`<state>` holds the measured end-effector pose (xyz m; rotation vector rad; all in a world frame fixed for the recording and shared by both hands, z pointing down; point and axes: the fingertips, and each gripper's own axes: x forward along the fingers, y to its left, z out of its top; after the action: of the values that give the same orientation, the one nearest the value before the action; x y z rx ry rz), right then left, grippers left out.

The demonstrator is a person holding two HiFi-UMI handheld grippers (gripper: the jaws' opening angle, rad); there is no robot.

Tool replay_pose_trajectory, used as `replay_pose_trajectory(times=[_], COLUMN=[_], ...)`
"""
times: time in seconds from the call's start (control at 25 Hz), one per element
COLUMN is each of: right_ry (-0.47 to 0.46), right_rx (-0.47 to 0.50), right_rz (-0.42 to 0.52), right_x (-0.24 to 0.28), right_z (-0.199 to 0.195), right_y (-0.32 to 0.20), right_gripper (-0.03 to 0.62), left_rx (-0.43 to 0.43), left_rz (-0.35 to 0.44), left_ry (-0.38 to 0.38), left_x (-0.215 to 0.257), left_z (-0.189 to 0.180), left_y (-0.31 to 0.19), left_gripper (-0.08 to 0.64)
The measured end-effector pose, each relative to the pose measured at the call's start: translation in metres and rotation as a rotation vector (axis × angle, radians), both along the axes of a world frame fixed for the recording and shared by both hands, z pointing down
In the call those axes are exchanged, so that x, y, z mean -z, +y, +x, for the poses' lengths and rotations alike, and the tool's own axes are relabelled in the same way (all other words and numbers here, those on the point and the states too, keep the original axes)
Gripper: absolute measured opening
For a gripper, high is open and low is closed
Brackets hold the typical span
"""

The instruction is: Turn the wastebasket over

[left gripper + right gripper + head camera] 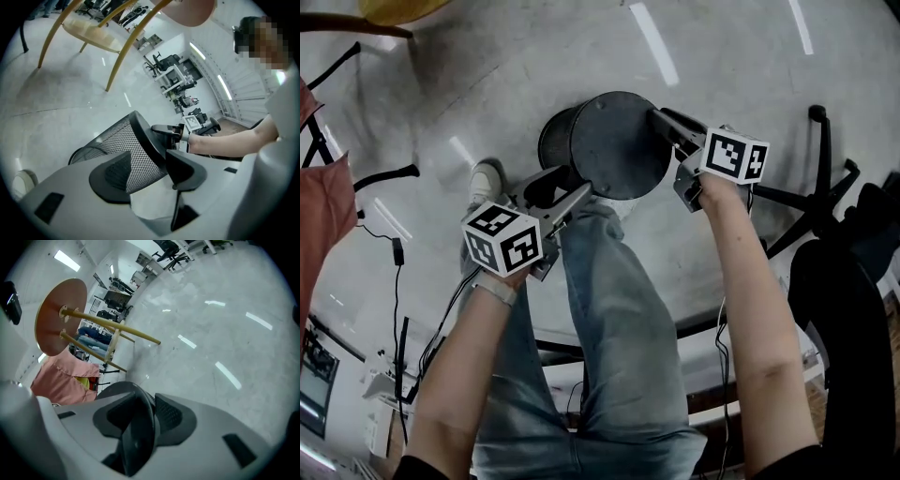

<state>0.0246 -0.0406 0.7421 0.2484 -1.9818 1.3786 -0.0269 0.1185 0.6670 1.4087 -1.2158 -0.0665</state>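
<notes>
Between the person's two outstretched arms, above the pale floor (516, 66), the black mesh wastebasket (614, 145) is tipped over. Its solid round base faces up toward the head view and its open mouth points down and away. The left hand-held gripper (565, 187) has its jaws on either side of the mesh wall next to the base band, pads pressing on it. The right hand-held gripper (667, 127) pinches the edge of the base on the opposite side, the thin dark rim squeezed between its pads. A light shoe (486, 178) stands just beside the mouth end. Whether the mouth touches the floor cannot be told.
</notes>
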Motion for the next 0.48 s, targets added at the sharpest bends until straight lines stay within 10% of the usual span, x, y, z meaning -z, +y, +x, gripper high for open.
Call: replay_pose_trajectory(times=[0.48], right_ry=[-0.010], right_rx=[-0.132], right_rz=[-0.047], right_x=[-0.049], right_z=[0.035], right_y=[-0.066], right_gripper=[0.133], left_rx=[-0.126], left_rz=[0.026], left_ry=[-0.026], left_x=[-0.040], left_z=[0.013], left_y=[-0.036], left_gripper=[0.120])
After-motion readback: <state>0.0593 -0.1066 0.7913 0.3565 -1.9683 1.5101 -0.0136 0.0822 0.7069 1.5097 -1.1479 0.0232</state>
